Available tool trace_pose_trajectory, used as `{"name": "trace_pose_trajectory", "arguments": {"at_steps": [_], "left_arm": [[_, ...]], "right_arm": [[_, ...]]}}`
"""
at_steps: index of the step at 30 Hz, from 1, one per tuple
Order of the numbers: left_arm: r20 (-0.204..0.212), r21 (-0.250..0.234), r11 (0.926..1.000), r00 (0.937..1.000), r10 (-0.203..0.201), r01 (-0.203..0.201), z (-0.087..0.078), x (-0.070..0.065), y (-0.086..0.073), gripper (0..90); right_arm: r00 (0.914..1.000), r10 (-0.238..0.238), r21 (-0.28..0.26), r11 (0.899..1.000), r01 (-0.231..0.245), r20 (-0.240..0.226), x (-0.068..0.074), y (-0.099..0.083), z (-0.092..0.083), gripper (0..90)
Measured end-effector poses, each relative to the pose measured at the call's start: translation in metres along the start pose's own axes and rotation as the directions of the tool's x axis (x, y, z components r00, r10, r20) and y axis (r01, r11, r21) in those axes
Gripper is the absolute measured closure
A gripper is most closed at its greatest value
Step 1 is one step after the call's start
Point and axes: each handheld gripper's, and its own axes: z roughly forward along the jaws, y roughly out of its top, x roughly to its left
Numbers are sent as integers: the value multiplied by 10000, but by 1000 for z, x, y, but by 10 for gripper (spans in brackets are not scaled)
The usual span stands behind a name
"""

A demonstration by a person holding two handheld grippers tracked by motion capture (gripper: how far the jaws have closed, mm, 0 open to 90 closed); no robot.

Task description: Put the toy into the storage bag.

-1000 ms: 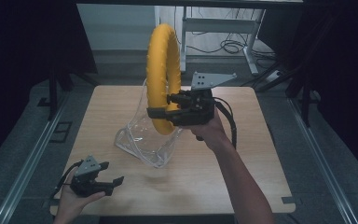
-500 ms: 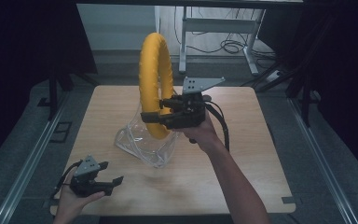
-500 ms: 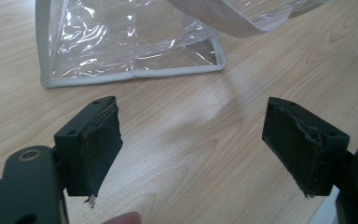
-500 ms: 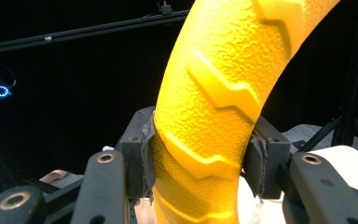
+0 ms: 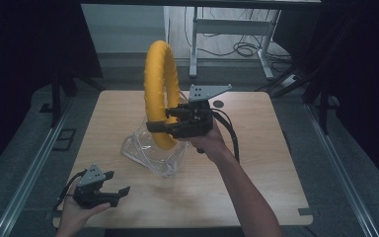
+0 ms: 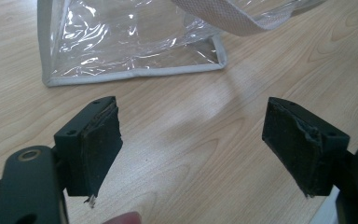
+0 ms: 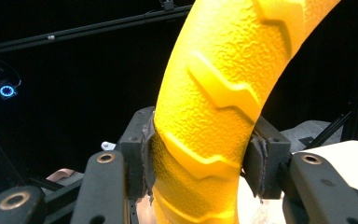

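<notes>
A big yellow ring (image 5: pixel 161 94) with a ridged, textured skin stands upright over the table, held by my right gripper (image 5: pixel 159 126), which is shut on its lower part. In the right gripper view the ring (image 7: pixel 216 107) sits clamped between both pads. Under it lies a clear plastic bag (image 5: pixel 153 153) with grey edging and a white strap. My left gripper (image 5: pixel 118 192) rests near the front left corner, jaws wide open with nothing between them. The left gripper view shows the bag (image 6: pixel 130 39) just beyond the open gripper (image 6: pixel 193 140).
The wooden table (image 5: pixel 271 163) has bare surface to the right and front of the bag. Metal rails run along the floor on both sides. A desk frame with cables stands behind the table.
My right gripper has carried the ring leftward and a little lower, over the bag. The left gripper has stayed put.
</notes>
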Motion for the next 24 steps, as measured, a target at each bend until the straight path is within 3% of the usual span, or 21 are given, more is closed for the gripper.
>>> {"name": "trace_pose_trajectory", "arguments": {"at_steps": [24], "left_arm": [[19, 64, 10000, 10000, 72, -73, 1, 0, -1, 193]], "right_arm": [[9988, 482, 358, 9982, -481, -39, -18, -23, 13, 503]]}}
